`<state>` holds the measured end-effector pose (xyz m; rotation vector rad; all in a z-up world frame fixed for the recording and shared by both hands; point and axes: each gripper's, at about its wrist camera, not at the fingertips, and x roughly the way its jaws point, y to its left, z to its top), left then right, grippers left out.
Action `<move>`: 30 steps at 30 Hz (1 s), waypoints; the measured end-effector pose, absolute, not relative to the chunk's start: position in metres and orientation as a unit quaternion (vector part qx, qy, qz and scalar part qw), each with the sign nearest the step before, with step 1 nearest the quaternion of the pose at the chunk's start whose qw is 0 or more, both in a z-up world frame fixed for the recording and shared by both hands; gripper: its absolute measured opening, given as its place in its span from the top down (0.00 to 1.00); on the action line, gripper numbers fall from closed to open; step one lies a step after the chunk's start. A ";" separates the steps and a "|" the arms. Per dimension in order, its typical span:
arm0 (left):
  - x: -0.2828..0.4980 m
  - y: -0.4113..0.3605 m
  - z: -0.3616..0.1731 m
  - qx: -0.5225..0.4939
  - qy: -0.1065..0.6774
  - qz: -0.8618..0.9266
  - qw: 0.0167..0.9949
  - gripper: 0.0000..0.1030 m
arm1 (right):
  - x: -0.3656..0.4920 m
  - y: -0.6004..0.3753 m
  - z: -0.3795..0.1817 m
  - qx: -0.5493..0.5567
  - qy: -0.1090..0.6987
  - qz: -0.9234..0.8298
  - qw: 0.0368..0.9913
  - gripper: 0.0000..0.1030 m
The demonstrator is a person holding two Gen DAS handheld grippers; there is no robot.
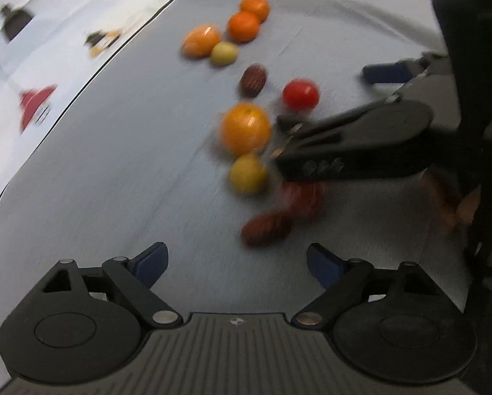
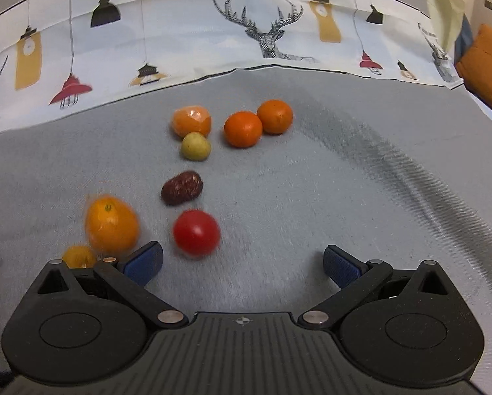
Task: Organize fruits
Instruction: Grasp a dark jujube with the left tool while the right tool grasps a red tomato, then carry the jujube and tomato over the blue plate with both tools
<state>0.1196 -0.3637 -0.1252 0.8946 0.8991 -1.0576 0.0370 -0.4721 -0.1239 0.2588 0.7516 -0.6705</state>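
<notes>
Several fruits lie on a grey cloth (image 2: 311, 197). At the back are two tangerines (image 2: 242, 129), a wrapped orange fruit (image 2: 191, 121) and a small green fruit (image 2: 195, 145). Nearer are a brown date (image 2: 182, 187), a red tomato (image 2: 196, 232), a big orange (image 2: 111, 224) and a small yellow fruit (image 2: 79, 256). My right gripper (image 2: 242, 263) is open and empty, the tomato just ahead of its left finger. My left gripper (image 1: 237, 260) is open and empty, with a blurred date (image 1: 267, 227) and a red fruit (image 1: 303, 196) ahead of it. The right gripper's body (image 1: 354, 144) shows in the left wrist view.
A white cloth printed with lamps and deer (image 2: 265, 33) hangs behind the grey cloth. An orange object (image 2: 486, 65) stands at the far right. Bare grey cloth stretches to the right of the fruits.
</notes>
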 end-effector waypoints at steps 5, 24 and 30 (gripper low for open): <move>0.123 -0.375 -0.122 0.368 0.393 -0.492 0.684 0.83 | 0.031 -0.467 -0.114 0.112 0.337 -0.291 0.889 0.60; 0.066 -0.192 0.010 0.191 0.458 -0.306 0.813 0.84 | -0.061 -0.413 -0.012 0.130 0.240 -0.363 0.891 0.72; 0.020 -0.112 0.040 0.189 0.468 -0.259 0.824 0.84 | -0.125 -0.299 0.058 0.054 0.237 -0.218 0.945 0.72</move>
